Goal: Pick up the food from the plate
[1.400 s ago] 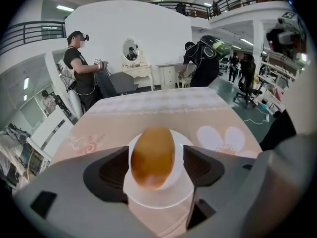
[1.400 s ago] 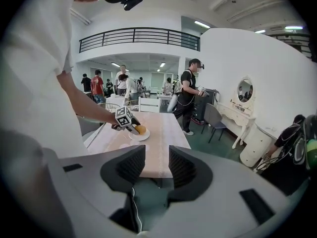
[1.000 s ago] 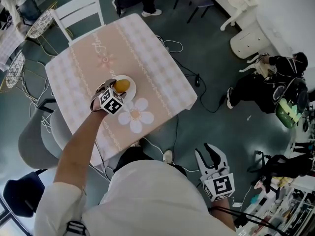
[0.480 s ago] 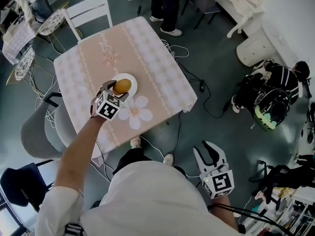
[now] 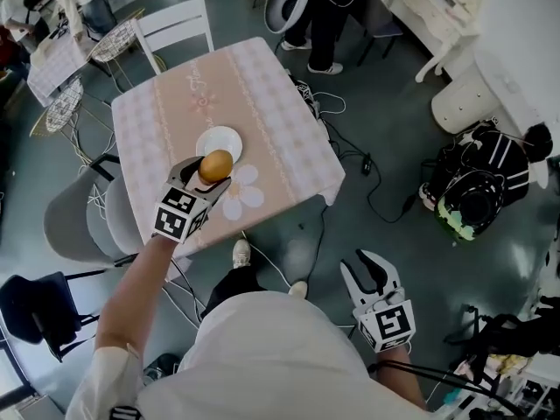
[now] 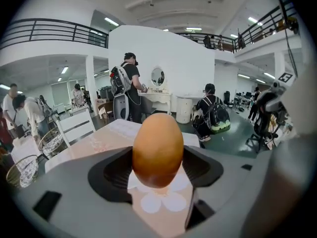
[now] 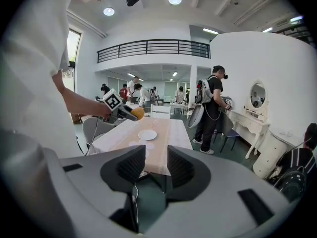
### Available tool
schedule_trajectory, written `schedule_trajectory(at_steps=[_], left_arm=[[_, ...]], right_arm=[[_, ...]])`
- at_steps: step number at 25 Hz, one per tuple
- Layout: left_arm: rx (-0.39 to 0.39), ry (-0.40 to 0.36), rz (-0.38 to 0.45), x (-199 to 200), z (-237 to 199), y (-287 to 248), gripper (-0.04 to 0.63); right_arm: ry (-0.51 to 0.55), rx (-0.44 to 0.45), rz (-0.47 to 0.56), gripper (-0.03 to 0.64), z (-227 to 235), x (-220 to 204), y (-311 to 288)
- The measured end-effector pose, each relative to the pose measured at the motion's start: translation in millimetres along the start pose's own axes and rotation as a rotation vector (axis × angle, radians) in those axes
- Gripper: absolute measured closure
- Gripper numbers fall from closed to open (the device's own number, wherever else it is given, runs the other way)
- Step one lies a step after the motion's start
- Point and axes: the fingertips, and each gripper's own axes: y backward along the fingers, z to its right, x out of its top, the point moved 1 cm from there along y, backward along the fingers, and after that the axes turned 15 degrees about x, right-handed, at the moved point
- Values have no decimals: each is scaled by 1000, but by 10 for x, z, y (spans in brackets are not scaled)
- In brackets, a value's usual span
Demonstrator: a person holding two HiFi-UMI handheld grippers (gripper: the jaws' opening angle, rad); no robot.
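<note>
Your head camera looks steeply down on the table (image 5: 271,121) from high above its near edge. Your left gripper view sits low and close over the table, facing across it. Your right gripper view stands well back from the table's near end, facing it level. The head and right gripper views share the plate (image 5: 219,136).

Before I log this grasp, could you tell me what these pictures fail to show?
Head view: the food hides where the left tongs grip it.
Left gripper view: the food blocks the table behind it, so the plate cannot be picked out.
Right gripper view: the food is too small to identify.
</note>
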Motion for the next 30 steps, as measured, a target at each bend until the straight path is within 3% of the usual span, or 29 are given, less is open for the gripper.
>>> schedule_trajectory(at_steps=[13,18,30], left_arm=[[-13,145,150,476,1183,1325,272],[-27,144,151,483,1586,1676,272],[-80,127,191,677,2231,2078,272]], right_arm=[[51,161,36,505,20,-310,413],[7,197,68,558,0,-349,564],[65,223,80,598,-74,-423,816]])
